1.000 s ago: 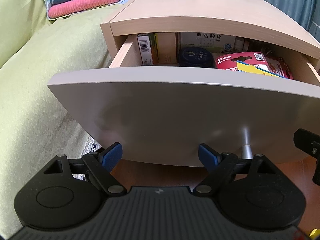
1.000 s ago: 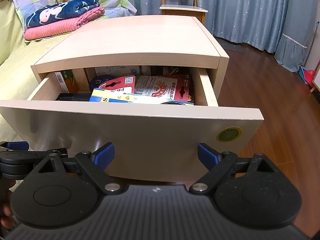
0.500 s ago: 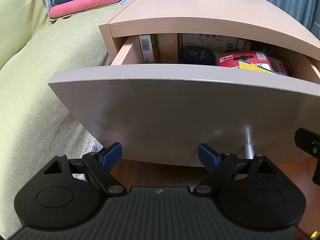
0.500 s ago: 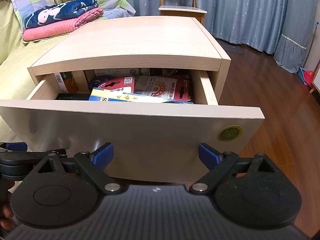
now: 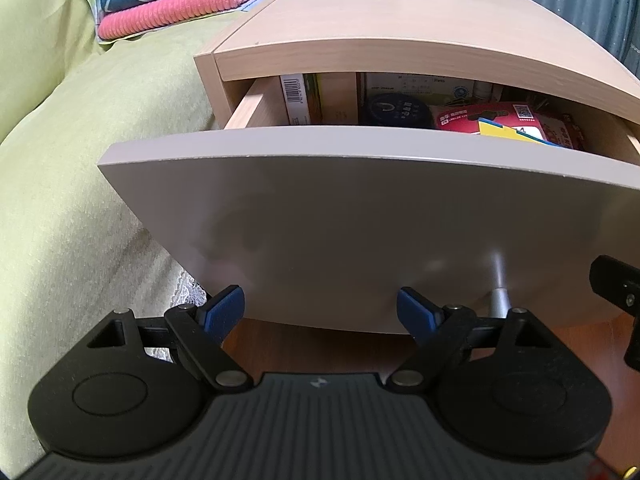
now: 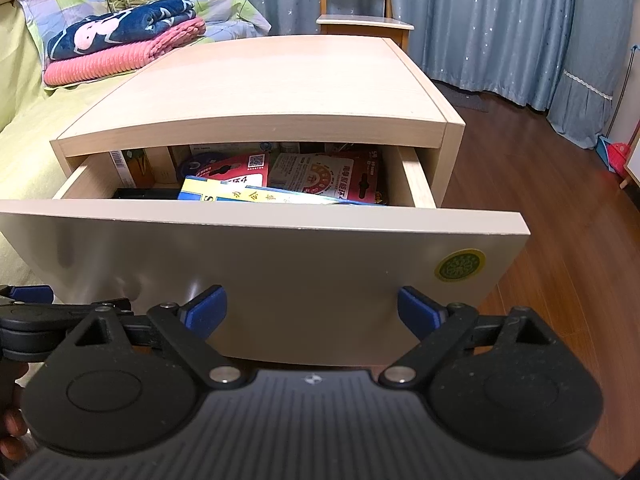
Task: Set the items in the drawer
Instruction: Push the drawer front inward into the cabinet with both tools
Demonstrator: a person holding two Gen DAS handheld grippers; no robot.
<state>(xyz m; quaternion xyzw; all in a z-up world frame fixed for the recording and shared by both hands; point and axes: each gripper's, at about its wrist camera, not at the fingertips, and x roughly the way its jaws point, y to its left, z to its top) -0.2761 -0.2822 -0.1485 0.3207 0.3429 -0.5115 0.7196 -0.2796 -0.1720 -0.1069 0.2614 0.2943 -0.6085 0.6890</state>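
The drawer (image 6: 264, 264) is standing pulled out of the nightstand (image 6: 280, 80), its front panel sitting just ahead of both sets of jaws. The left gripper (image 5: 320, 312) and right gripper (image 6: 312, 312) are both spreading wide, holding nothing. The right wrist view is showing a round green sticker (image 6: 460, 266) beyond its right jaw, and a yellow-blue packet (image 6: 248, 194) lying over red packages (image 6: 328, 176). The left wrist view alone is revealing a silver leg (image 5: 500, 292) below the panel and a dark round tin (image 5: 396, 110).

Pale wood drawer (image 6: 280, 264), green round sticker (image 6: 460, 266), red packet (image 6: 332, 178), star-speckled blue curtains (image 6: 500, 20)
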